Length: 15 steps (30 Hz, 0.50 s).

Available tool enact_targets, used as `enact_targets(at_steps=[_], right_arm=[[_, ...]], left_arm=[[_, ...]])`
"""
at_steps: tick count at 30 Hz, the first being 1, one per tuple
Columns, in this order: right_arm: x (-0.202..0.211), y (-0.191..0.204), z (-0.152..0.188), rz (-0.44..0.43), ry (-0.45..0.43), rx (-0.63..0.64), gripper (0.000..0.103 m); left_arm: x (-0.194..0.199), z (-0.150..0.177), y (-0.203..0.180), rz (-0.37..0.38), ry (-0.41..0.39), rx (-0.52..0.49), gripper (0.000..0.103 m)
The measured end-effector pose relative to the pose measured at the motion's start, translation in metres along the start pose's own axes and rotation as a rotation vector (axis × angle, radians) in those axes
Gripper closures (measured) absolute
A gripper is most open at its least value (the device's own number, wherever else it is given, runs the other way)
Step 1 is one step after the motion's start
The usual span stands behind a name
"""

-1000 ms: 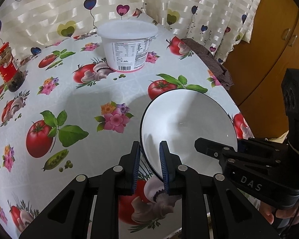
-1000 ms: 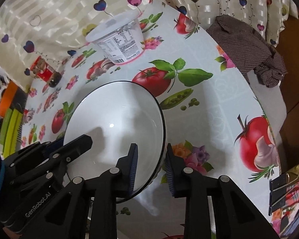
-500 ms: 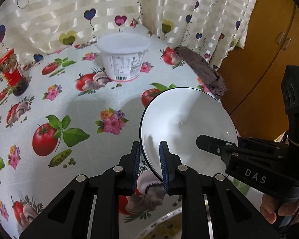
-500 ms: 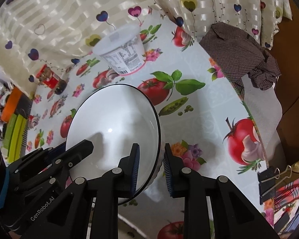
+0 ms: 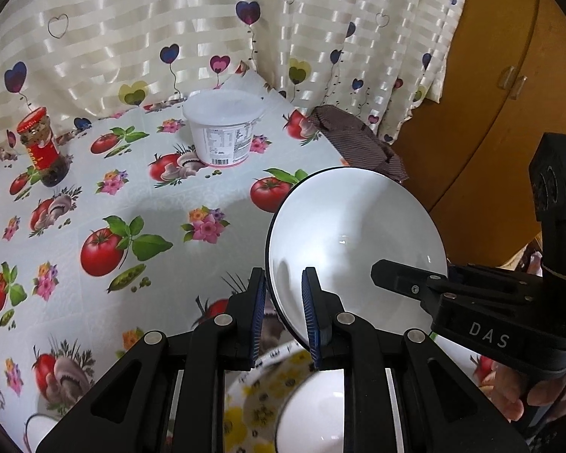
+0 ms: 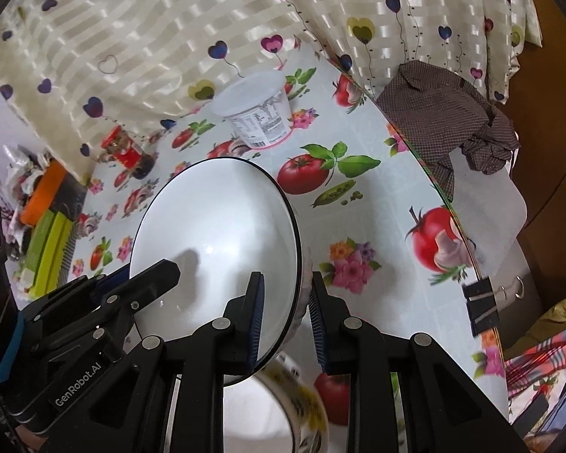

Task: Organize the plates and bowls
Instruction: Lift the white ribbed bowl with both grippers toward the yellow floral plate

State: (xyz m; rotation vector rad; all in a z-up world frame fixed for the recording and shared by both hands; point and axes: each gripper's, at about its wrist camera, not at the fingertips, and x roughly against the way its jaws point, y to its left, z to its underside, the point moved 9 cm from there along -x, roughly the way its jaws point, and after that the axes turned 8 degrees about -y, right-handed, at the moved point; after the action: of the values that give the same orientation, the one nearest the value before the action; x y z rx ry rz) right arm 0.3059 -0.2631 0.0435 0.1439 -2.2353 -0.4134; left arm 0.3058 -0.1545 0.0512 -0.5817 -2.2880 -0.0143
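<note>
The left gripper [image 5: 283, 313] and right gripper [image 6: 286, 313] each pinch opposite rims of the white bowl [image 5: 354, 241], held above a flowered bowl [image 5: 260, 404] on the desk [image 5: 94, 196]. Only the right view shows the binder clip [image 6: 481, 305] and green boxes [image 6: 51, 241]; only the left shows a hand [image 5: 509, 392].

Table [image 5: 94, 196] w/ tub [image 5: 222, 132], jar [image 5: 41, 147], cloth [image 6: 445, 120]
</note>
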Motion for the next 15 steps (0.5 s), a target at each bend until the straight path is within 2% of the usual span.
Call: enact_targets(at_steps=[15], right_arm=[[0.04,0.015,0.051,-0.031,0.02,-0.005,0.081]], left_arm=[[0.043,0.037,-0.011,-0.016,-0.002,-0.003,0.083]])
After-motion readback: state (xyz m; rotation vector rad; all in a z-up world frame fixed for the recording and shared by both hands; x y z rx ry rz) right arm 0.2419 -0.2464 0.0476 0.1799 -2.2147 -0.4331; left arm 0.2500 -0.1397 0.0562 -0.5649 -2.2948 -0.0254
